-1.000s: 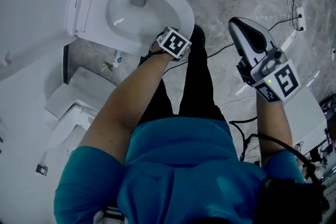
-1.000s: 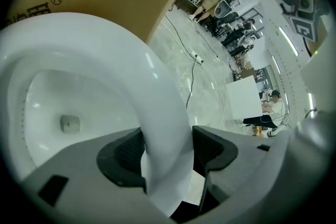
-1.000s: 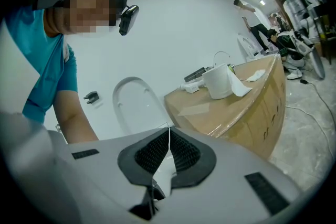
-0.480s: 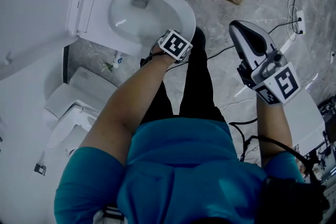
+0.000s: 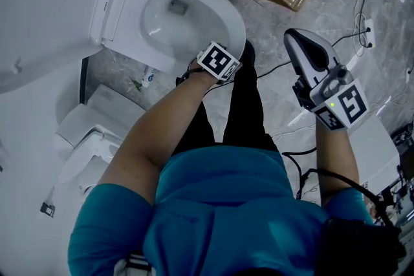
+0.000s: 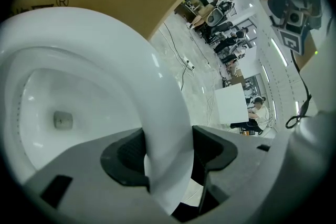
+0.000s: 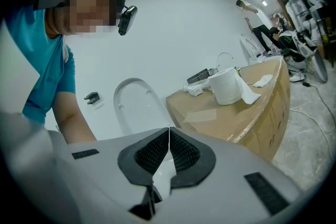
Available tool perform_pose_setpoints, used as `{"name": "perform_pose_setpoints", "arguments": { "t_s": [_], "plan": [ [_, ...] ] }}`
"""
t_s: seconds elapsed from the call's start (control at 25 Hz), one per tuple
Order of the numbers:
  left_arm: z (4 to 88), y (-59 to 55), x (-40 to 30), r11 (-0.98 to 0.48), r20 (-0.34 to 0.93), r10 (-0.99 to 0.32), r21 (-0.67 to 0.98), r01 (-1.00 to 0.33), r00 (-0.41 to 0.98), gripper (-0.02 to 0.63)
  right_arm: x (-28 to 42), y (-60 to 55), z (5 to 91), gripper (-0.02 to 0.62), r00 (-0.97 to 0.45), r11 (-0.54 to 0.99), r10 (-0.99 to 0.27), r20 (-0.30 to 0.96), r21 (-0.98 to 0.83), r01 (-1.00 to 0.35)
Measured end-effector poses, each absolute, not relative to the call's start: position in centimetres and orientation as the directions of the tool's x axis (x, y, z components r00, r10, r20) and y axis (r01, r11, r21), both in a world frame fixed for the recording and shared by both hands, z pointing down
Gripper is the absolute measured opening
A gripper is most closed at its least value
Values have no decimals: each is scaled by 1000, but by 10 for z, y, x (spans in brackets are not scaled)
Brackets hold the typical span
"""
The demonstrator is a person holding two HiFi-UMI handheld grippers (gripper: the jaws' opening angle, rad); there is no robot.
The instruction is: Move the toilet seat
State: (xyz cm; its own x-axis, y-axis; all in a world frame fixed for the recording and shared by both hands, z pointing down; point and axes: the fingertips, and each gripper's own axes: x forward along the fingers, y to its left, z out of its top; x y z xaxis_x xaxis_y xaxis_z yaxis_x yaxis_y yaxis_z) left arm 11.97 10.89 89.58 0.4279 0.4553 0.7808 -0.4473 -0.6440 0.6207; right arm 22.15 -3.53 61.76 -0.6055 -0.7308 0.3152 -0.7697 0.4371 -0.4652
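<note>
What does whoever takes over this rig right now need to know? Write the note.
Left gripper: shut on the front edge of the toilet seat.
Right gripper: shut, empty, held to the right, away from the toilet.
The seat looks down over the bowl; the lid is up.
Done: grasp on the seat. Left: move the seat.

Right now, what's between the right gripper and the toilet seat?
The head view shows the person's leg and a black cable lying between the right gripper and the toilet seat.
</note>
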Motion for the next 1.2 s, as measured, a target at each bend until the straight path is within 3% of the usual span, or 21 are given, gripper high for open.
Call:
{"name": "perform_pose_setpoints", "arguments": {
  "t_s": [1.2],
  "plan": [
    [828, 101, 116, -576, 678, 486, 723, -382, 551, 275, 196, -42, 572, -2, -609, 455, -744, 275, -459, -763]
  ]
}}
